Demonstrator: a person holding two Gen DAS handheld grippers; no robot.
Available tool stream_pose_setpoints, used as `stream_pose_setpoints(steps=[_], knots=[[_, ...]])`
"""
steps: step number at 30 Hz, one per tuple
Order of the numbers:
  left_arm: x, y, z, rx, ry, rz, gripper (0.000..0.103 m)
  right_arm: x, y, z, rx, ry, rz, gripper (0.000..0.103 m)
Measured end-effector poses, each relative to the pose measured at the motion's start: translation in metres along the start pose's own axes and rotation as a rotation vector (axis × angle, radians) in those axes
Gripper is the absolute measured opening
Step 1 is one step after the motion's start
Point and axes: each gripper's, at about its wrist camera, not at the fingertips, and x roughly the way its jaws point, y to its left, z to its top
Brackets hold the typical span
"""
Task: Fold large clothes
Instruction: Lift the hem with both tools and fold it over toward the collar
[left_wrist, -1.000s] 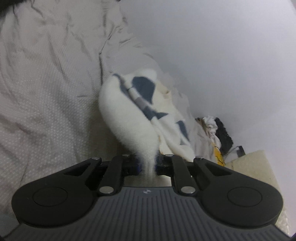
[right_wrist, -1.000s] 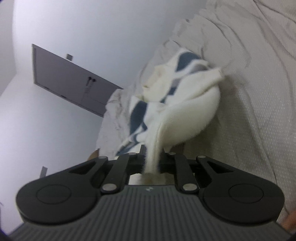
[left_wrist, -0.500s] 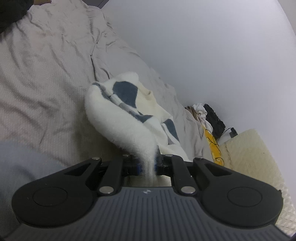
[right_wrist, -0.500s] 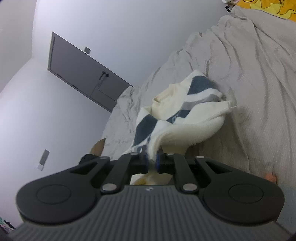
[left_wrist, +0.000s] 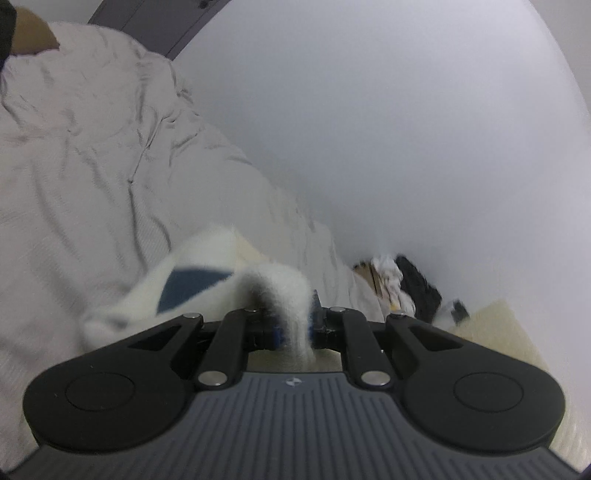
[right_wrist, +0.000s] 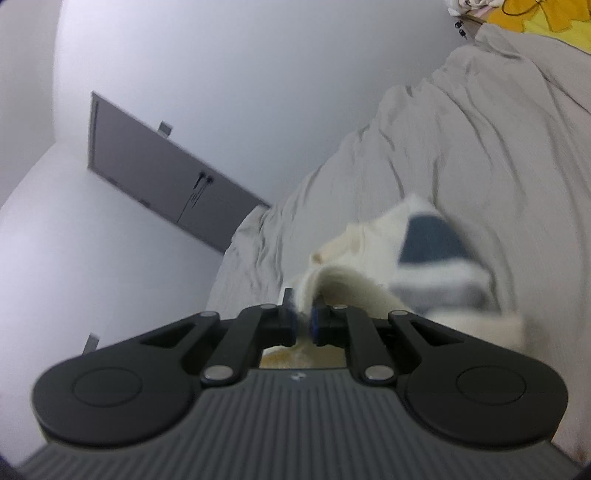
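Raised since before, both claws (left_wrist: 293, 328) (right_wrist: 303, 325) pinch sweater (right_wrist: 424, 254) edges.

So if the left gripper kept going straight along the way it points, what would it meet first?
Probably the sweater it already pinches: the cloth bunches right ahead of the left gripper. Beyond that lies the grey bedcover, then the wall. Blur makes depth uncertain.

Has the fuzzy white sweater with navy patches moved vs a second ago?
Yes. The fuzzy white sweater sat high against the wrinkled grey bedsheet; now it is bunched low by the left gripper, which is shut on its edge, with more sheet showing beyond it.
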Motion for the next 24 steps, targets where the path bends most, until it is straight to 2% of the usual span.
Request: stream_pose_setpoints(steps=[2, 7, 12, 18, 22, 24], knots=[[0.030, 0.000, 0.024, -0.011, 0.002, 0.036, 0.014, 0.034, 0.005, 0.021, -0.019, -0.013, -0.039, 0.011], [0.108, 0.007, 0.070, 0.038, -0.015, 0.145, 0.014, 0.114, 0.004, 0.064, -0.039, -0.026, -0.115, 0.011], [0.183, 0.042, 0.101, 0.003, -0.003, 0.167, 0.015, 0.187, -0.008, 0.095, -0.063, -0.050, -0.185, 0.010], [0.267, 0.082, 0.116, 0.055, 0.027, 0.161, 0.015, 0.266, -0.052, 0.112, -0.049, -0.038, -0.254, 0.010], [0.315, 0.105, 0.122, 0.114, 0.072, 0.187, 0.015, 0.310, -0.089, 0.108, -0.010, -0.038, -0.283, 0.011], [0.332, 0.119, 0.124, 0.113, 0.091, 0.194, 0.015, 0.330, -0.105, 0.102, 0.006, -0.021, -0.308, 0.011]])
